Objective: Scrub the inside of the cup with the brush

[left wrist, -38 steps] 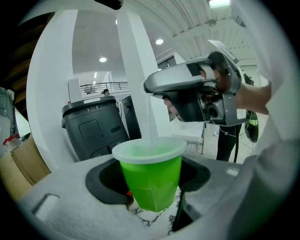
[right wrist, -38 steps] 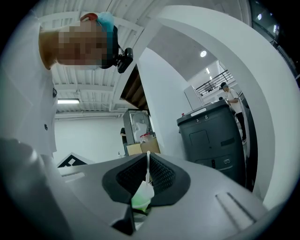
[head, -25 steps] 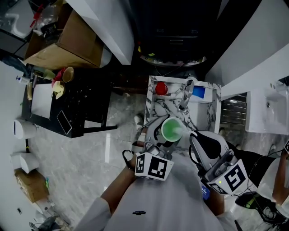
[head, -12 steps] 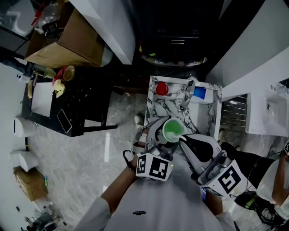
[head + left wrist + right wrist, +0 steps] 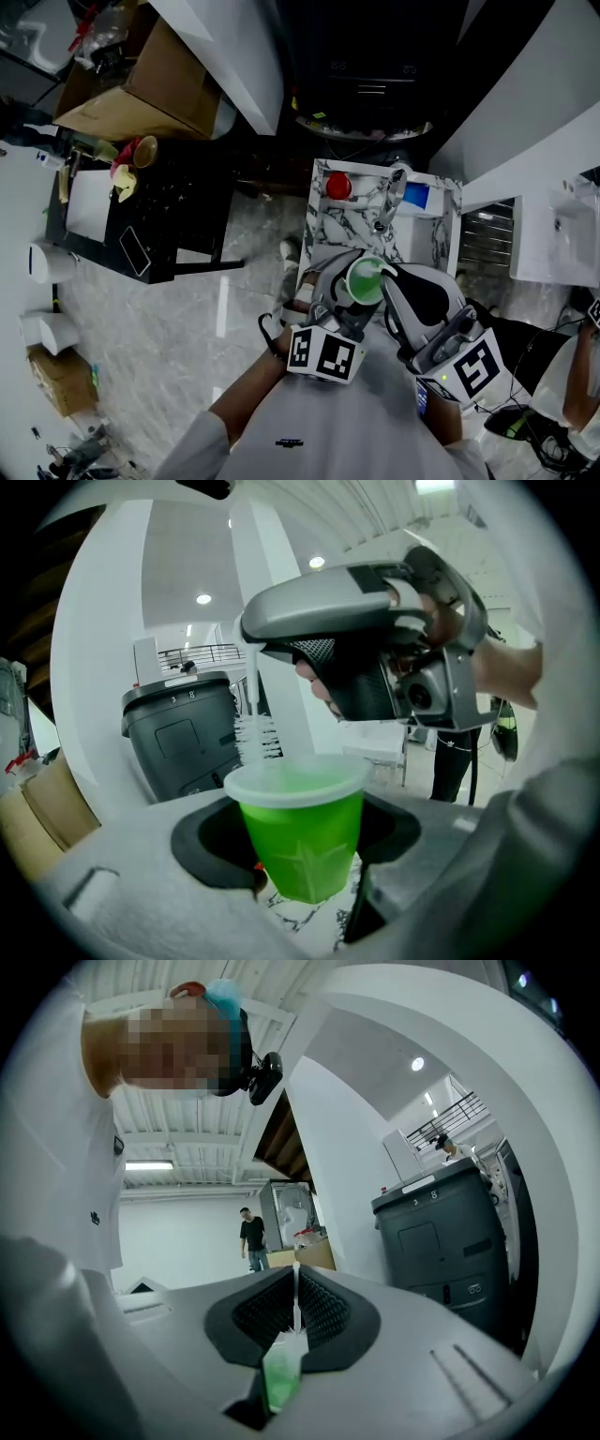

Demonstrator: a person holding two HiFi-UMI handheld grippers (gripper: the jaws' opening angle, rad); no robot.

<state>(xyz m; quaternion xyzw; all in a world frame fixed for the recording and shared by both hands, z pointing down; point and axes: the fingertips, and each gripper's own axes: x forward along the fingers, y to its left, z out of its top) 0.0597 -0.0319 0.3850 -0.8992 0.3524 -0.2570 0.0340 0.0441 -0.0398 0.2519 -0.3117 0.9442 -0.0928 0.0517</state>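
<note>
Half done at best, we reckon: left gripper [image 5: 300, 844] pinches the cup [image 5: 296, 803], right gripper [image 5: 294, 1321] clamps the brush [image 5: 254, 736], bristles just at the rim, real scrubbing left to do.

Left hand-held gripper [image 5: 302, 855] clamped on cup [image 5: 298, 808], right hand-held gripper [image 5: 294, 1312] closed on brush [image 5: 296, 1283], seemingly angled down above the left

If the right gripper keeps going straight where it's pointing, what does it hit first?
Probably the cup held by the left gripper; the right gripper's brush sits at its rim, depth unclear.
</note>
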